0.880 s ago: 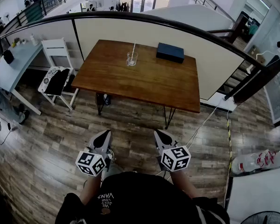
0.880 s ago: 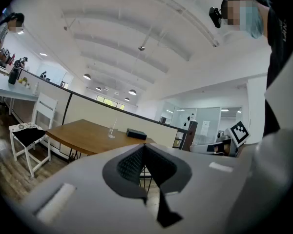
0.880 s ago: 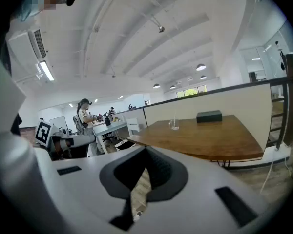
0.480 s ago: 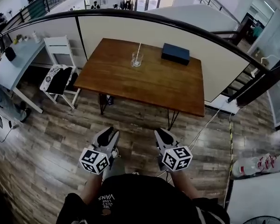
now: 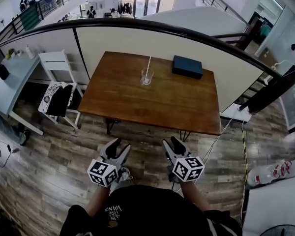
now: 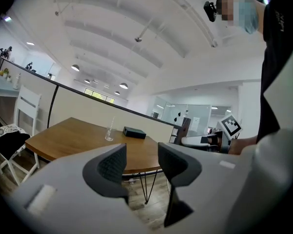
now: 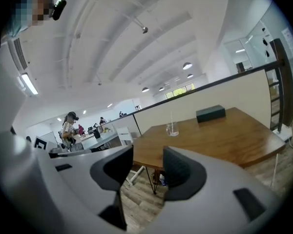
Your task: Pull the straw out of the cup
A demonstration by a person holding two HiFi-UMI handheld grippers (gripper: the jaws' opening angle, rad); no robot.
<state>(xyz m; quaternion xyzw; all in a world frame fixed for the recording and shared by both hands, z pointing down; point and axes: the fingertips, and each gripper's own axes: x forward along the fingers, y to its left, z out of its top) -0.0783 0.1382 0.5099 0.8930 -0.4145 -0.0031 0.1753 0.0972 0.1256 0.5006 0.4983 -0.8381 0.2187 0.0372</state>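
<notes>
Wooden table [image 5: 137, 100], straw [image 5: 148, 63] in cup [image 5: 146, 77] well beyond left hand-held gripper [image 5: 119, 146] and right hand-held gripper [image 5: 171, 142], both open.

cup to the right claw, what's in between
Head view: from the cup to the right claw, only bare table, then wooden floor.

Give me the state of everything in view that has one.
cup: upright on the table, untouched.
straw: standing in the cup, not yet pulled.
dark box: flat on the table, apart from the cup.
left gripper: open, empty, short of the table.
right gripper: open, empty, short of the table.
</notes>
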